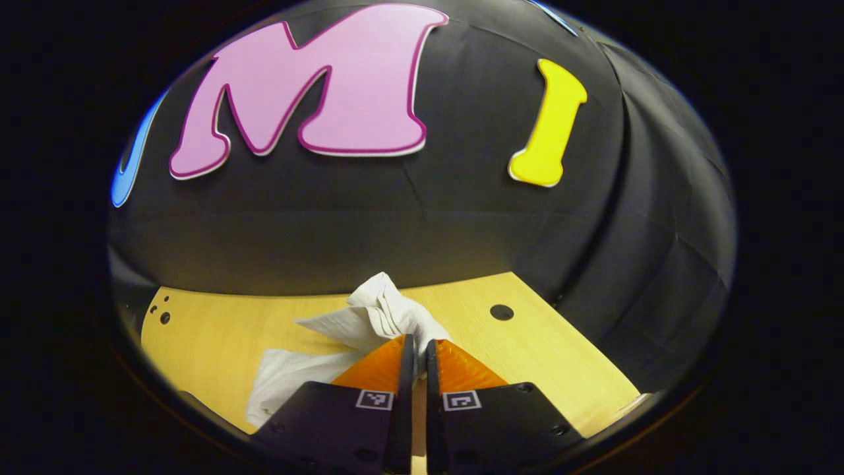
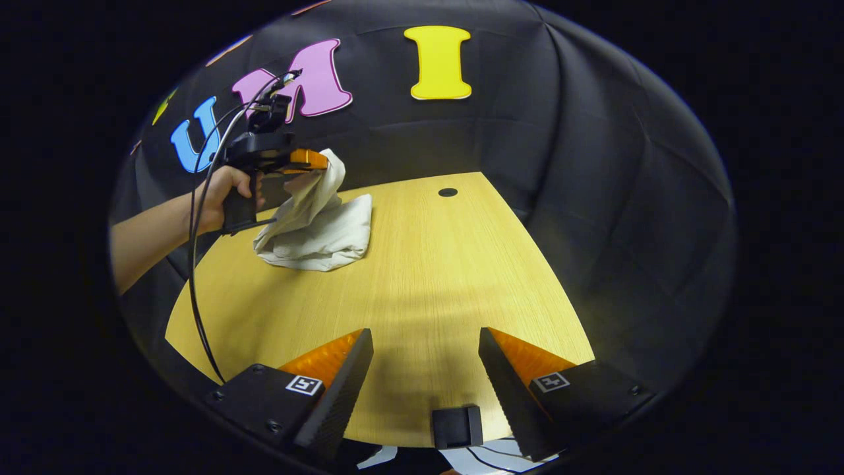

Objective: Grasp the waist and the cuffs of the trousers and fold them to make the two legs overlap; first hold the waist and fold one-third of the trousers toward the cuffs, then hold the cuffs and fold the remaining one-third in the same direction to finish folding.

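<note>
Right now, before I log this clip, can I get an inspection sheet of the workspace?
Surface: wooden table, round hole near the far edge.
Job's things: trousers, pale, bunched; one part lifted, the rest lying on the table.
Clutter: nothing seen.
Grippers: left gripper shut on the trousers, held by a hand; right gripper open, holding nothing, over bare table.
Cables: black cable hanging from the left gripper.
Surroundings: black cloth booth wall.

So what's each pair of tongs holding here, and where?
Left tongs pinch a bunched fold of the trousers, lifting it; which part is unclear. Right tongs hold nothing.
</note>
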The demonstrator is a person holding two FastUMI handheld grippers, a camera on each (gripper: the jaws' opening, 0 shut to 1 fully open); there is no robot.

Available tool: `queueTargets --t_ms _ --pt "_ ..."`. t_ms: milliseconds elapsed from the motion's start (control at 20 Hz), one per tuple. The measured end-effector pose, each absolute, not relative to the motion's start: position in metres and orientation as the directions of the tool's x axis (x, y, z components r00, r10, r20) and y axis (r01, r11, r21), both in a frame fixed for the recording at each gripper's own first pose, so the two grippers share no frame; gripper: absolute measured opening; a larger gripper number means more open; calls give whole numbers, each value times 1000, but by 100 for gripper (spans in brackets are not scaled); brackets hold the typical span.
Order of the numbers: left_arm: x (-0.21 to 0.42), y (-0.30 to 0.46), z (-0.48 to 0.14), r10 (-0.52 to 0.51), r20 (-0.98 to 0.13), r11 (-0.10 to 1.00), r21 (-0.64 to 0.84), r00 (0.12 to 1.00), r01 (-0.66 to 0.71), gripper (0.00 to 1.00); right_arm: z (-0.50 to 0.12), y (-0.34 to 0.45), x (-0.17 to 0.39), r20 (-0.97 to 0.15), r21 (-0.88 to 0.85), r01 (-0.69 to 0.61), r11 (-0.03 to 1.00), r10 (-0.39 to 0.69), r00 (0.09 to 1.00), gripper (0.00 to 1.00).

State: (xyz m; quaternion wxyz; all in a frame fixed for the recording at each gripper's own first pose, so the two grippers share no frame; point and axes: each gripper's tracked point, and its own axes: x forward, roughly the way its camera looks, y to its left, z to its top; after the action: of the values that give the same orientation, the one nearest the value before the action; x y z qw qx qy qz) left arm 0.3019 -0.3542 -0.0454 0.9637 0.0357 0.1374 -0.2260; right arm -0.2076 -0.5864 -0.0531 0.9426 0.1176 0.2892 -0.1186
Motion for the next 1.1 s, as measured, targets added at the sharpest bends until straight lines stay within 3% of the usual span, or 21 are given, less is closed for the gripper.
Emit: queueTargets --t_ms 50,250,300,400,500,550,850,1100 --pt "297 -358 -54 -429 -296 892 9 853 451 9 -53 -587 -207 -575 153 297 943 -159 802 99" --pt "281 -353 -68 -437 -314 884 22 843 467 38 -61 -583 -213 -578 154 297 942 -158 801 99" --pt "277 -352 -69 -453 -311 878 4 836 478 40 -61 -579 -216 -582 153 297 943 -157 798 99" --pt "262 -344 -60 -487 -284 867 -40 826 497 54 -60 -570 -214 -580 153 296 943 -156 799 99" --pt "249 -325 -44 -491 -251 868 -53 834 494 89 -60 -557 -211 -578 153 289 945 -152 802 99" --pt "242 -313 -36 -490 -236 869 -55 839 492 98 -57 -550 -209 -577 152 285 946 -150 803 99" --pt "182 -219 4 -462 -153 886 -50 874 460 96 -14 -511 -192 -512 147 283 948 -172 841 99" --pt "131 -120 26 -382 -81 924 -10 921 382 96 26 -472 -179 -440 173 286 943 -186 879 99"
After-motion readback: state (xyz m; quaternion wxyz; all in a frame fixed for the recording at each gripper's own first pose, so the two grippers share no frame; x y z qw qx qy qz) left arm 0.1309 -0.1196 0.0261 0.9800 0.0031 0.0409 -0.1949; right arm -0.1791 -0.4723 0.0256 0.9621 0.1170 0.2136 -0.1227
